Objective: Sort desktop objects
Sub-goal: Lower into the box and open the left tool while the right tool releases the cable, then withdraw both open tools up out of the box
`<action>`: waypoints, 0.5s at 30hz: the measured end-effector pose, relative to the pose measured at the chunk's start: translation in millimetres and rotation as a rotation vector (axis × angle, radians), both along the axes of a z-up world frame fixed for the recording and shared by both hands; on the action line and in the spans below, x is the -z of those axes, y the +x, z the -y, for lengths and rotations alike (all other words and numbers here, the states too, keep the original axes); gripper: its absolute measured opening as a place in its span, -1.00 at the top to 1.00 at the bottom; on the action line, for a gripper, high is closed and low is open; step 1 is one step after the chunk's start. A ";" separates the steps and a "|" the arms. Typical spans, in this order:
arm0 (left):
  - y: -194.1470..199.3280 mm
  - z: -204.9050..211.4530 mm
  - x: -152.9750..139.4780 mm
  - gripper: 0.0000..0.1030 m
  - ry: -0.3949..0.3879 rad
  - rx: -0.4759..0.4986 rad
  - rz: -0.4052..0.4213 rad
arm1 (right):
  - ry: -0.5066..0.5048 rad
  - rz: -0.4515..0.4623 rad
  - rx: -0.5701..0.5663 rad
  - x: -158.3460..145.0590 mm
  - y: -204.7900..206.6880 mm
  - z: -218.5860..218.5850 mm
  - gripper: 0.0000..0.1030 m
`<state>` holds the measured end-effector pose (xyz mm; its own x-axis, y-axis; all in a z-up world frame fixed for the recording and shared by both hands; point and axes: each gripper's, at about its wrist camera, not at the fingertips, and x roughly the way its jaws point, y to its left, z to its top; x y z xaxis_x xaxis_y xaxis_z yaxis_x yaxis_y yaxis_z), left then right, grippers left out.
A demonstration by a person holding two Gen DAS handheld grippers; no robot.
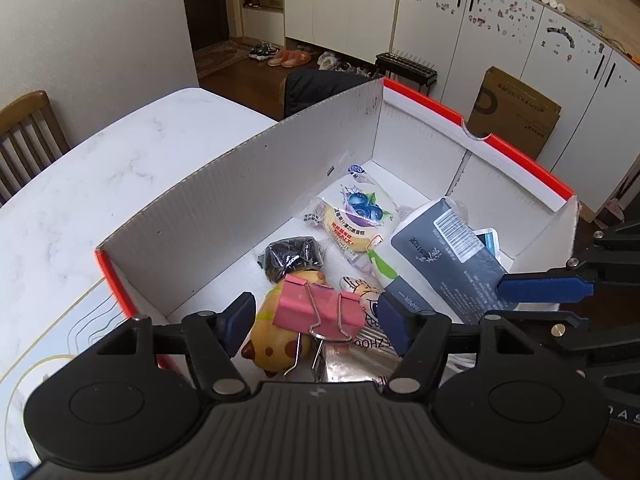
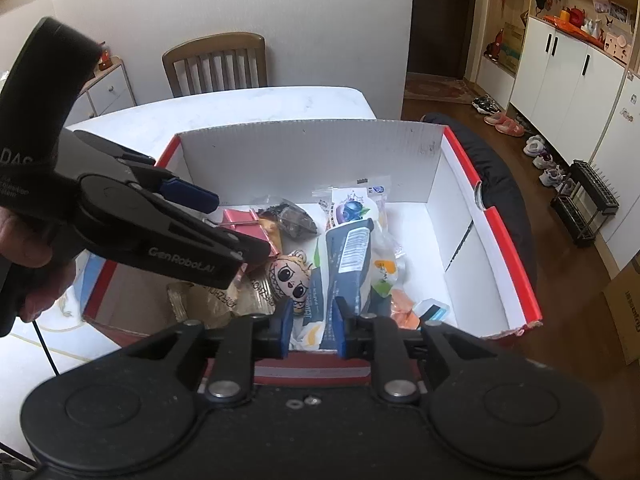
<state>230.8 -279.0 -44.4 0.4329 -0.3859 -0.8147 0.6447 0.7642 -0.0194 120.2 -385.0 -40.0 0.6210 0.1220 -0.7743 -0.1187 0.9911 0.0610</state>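
Left claw (image 1: pixel 316 322) spread above pink binder clip (image 1: pixel 320 310); box (image 1: pixel 240 184) crowded.

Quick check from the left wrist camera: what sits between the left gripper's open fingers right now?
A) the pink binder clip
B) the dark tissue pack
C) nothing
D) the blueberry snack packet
A: the pink binder clip lies between the fingers of the left gripper, inside the box, with gaps either side.

Pink binder clip (image 1: pixel 320 309) between open left tongs (image 1: pixel 316 322), above cluttered box (image 1: pixel 256 184).
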 end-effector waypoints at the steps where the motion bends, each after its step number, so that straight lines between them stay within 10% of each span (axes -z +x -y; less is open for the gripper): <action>1: -1.5 -2.0 -2.2 -0.30 -0.005 -0.002 0.000 | 0.006 0.000 -0.001 -1.0 -0.7 0.3 0.61; 15: -42.2 -31.9 -42.1 -0.36 -0.078 -0.021 0.071 | 0.041 0.040 -0.033 -17.7 -9.8 2.5 0.55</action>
